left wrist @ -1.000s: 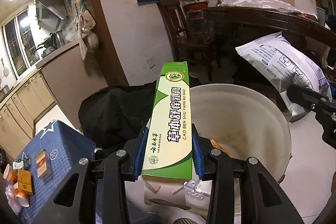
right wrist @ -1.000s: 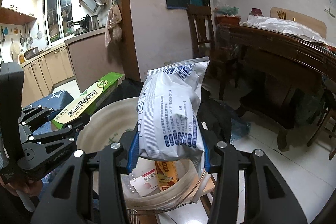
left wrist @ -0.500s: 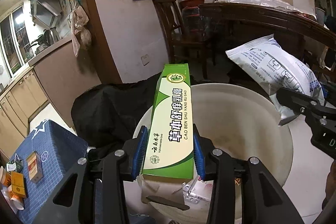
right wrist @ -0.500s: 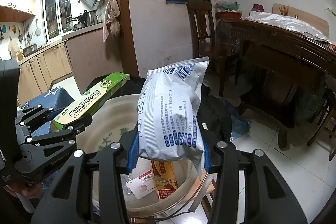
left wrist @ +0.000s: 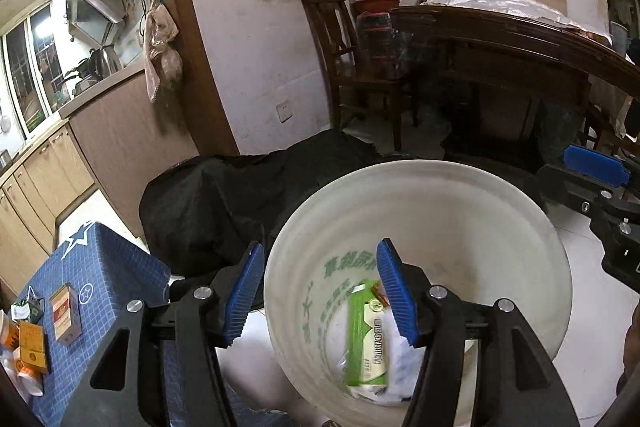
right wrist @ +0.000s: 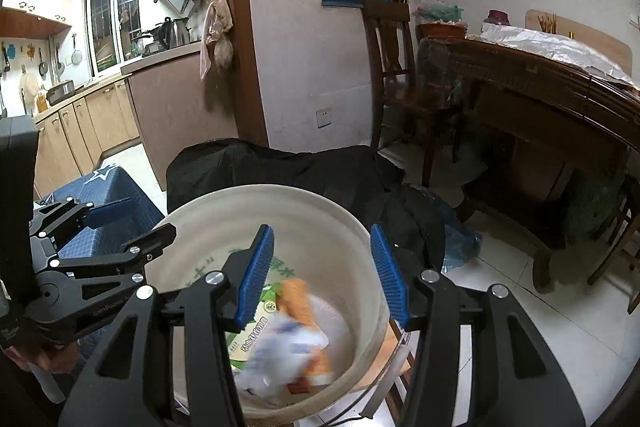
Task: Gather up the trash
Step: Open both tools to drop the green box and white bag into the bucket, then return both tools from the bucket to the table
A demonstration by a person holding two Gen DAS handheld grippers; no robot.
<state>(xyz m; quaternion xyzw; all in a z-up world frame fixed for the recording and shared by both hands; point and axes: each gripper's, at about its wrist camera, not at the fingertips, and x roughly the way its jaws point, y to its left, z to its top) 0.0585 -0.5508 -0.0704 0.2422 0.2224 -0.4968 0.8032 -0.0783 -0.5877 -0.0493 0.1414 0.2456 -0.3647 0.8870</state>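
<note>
White tile floor (right wrist: 516, 291): bucket (left wrist: 480, 187), black bag (left wrist: 224, 203), blue box (left wrist: 108, 267) w/ cartons (left wrist: 64, 313)

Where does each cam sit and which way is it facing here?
Left wrist: on the left gripper, looking forward and down past its open blue-padded fingers into the round white plastic bucket; the right gripper shows at the right edge.
Right wrist: on the right gripper, open, above the same bucket; the left gripper shows at left.
Shared: the bucket, the green rectangular carton inside it, the black sheet behind.
</note>
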